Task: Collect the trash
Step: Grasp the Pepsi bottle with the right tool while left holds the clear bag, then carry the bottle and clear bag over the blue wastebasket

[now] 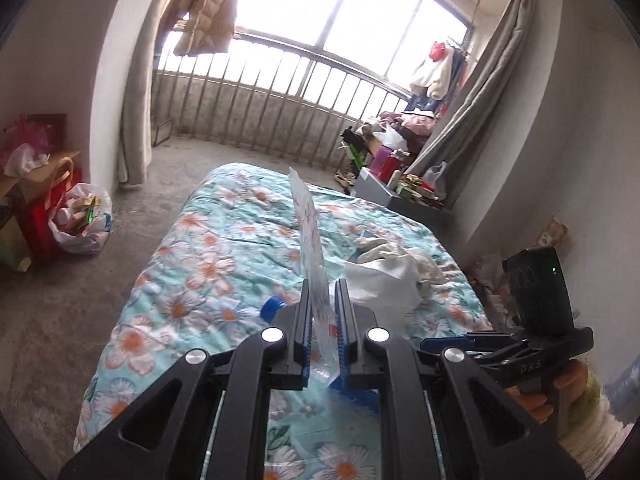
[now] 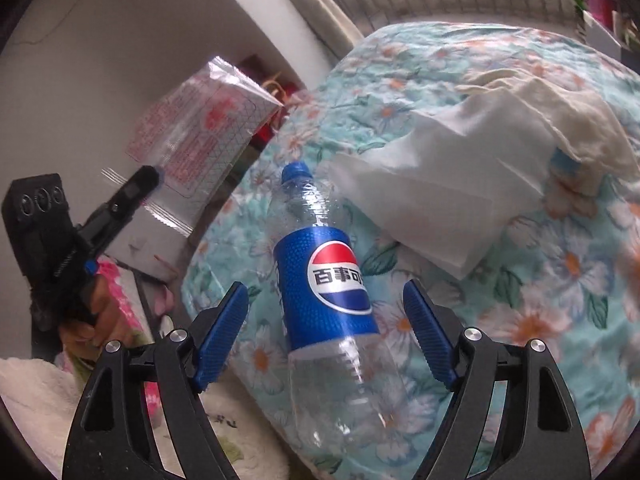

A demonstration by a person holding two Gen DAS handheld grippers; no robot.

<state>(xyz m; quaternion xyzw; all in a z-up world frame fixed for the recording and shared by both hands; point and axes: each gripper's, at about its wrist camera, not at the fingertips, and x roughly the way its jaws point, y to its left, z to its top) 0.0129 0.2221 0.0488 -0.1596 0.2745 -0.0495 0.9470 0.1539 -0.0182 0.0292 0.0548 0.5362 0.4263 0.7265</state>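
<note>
Floral quilt [image 1: 208, 256], curtains [image 1: 136, 120], perhaps a jacket [image 1: 208, 4].

- We see the left gripper [image 1: 323, 300] with its jaws drawn close together, the blue pads clamped on a thin clear plastic wrapper [image 1: 310, 240] that stands edge-on between them.
- From the right wrist view, the left gripper [image 2: 154, 174] points up and away, held from below by the left hand [image 2: 90, 312].
- The right gripper [image 2: 326, 312] has its jaws spread wide, blue pads [image 2: 222, 336] facing inward, touching nothing.
- The right hand [image 1: 560, 392] wraps the handle at the lower right of the left wrist view, a pale fuzzy sleeve at the wrist.
</note>
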